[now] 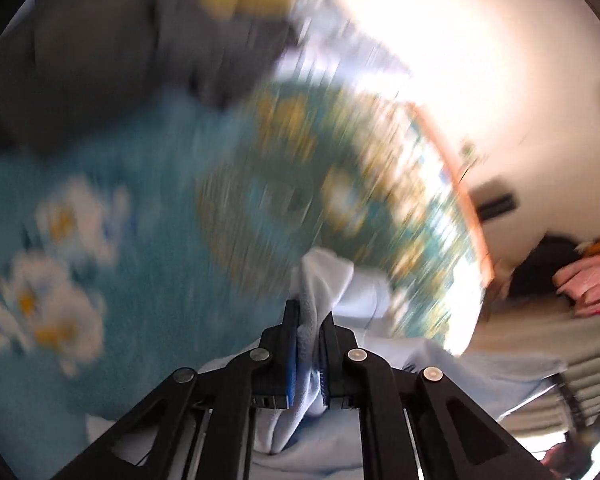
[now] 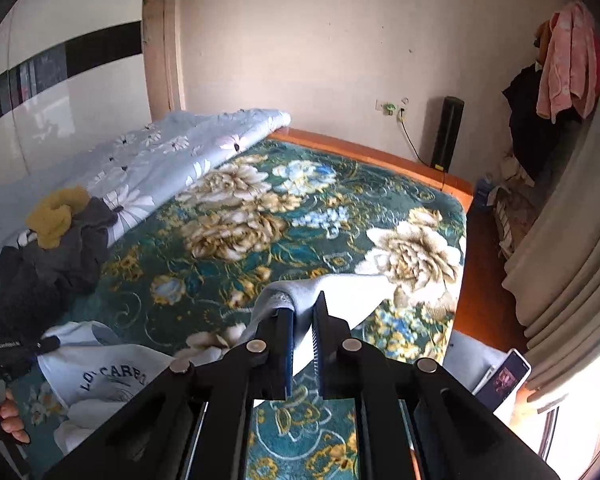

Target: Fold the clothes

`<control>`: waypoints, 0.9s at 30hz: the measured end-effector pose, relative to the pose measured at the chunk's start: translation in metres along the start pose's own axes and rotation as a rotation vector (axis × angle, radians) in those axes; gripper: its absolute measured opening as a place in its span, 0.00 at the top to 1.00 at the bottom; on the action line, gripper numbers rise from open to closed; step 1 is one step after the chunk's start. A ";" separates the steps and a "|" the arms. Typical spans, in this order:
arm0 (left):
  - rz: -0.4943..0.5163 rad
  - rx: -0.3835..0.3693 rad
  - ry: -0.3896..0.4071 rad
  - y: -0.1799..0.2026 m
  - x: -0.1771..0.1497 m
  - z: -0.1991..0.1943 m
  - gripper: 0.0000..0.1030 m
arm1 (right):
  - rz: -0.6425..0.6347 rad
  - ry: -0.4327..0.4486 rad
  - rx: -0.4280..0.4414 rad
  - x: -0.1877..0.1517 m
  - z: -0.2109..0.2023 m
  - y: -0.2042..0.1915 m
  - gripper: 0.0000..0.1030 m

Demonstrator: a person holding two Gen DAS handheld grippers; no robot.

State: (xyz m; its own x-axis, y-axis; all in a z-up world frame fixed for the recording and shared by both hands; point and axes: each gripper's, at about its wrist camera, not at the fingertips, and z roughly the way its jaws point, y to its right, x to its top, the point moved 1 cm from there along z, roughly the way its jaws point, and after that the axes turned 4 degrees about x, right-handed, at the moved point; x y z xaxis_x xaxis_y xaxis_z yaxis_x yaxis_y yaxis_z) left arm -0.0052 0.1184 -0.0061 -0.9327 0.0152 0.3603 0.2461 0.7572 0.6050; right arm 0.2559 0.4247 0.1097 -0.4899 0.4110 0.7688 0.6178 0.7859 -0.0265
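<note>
A pale blue sweatshirt point(image 2: 108, 376) with dark lettering hangs above the floral bed cover point(image 2: 260, 216). My right gripper point(image 2: 302, 312) is shut on a fold of its fabric point(image 2: 340, 288), held above the bed. My left gripper point(image 1: 310, 320) is shut on another part of the same sweatshirt point(image 1: 324, 276); that view is heavily motion-blurred. The left gripper also shows at the far left of the right wrist view point(image 2: 24, 346), holding the sweatshirt's edge.
A heap of dark grey and yellow clothes point(image 2: 56, 240) lies at the bed's left side beside a rolled daisy-print quilt point(image 2: 180, 152). A phone point(image 2: 504, 380) stands at the bed's right near curtains point(image 2: 572, 240). Clothes point(image 2: 568, 64) hang at the far right.
</note>
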 end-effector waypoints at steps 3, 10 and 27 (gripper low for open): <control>0.048 -0.063 0.179 0.023 0.035 -0.071 0.91 | 0.024 0.096 0.054 0.041 -0.020 -0.002 0.92; 0.238 -0.108 0.406 0.062 0.040 -0.189 0.91 | 0.065 0.223 0.140 0.079 -0.053 -0.002 0.92; -0.098 0.241 -0.291 -0.107 -0.196 -0.050 0.91 | 0.176 -0.558 0.065 -0.193 0.059 0.056 0.92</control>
State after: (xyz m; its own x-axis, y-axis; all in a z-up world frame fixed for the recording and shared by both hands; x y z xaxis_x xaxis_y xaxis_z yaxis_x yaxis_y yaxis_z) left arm 0.1650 0.0019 -0.1058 -0.9931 0.0936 0.0711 0.1152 0.8955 0.4300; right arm 0.3488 0.4163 -0.0782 -0.6440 0.7050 0.2971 0.6889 0.7033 -0.1756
